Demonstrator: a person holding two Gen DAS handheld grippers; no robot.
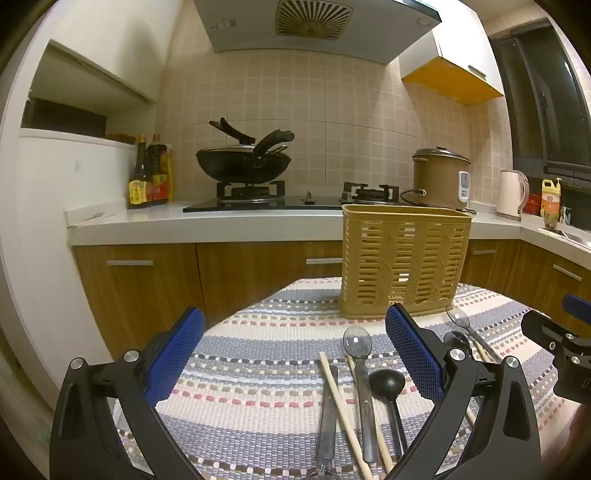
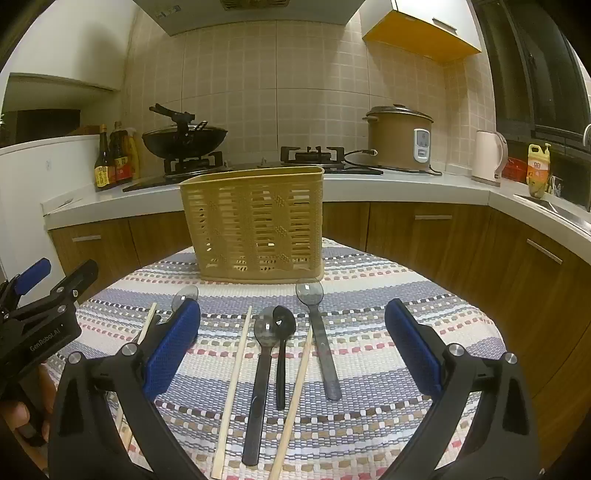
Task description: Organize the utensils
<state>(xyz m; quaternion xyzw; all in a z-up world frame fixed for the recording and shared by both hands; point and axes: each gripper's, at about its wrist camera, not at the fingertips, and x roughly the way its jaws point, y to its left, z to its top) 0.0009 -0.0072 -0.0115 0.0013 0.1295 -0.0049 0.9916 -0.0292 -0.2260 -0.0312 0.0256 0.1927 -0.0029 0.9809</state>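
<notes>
Left tongs [image 1: 295, 354] and right tongs [image 2: 291, 350]: black plastic arms with silver screws, each finger faced with a blue textured pad [image 1: 413, 354]. White lettering "GenRoboLAI" marks the left body; bare skin shows beneath it.

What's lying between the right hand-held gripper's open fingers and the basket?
In the right wrist view: two chopsticks, a grey spoon, black spoon and clear spoon, before the basket.

Kitchen, warm light. Beige tiled wall [image 1: 295, 110], range hood [image 1: 314, 26] above gas hob [image 1: 266, 205] with wok [image 1: 243, 162]. White counter [image 2: 369, 181], wood cabinets [image 2: 424, 236], rice cooker [image 2: 399, 136], kettle [image 2: 489, 157], sauce bottles [image 1: 149, 173], dark window [image 1: 546, 103]. Striped cloth [image 2: 369, 295] covers worktop.
</notes>
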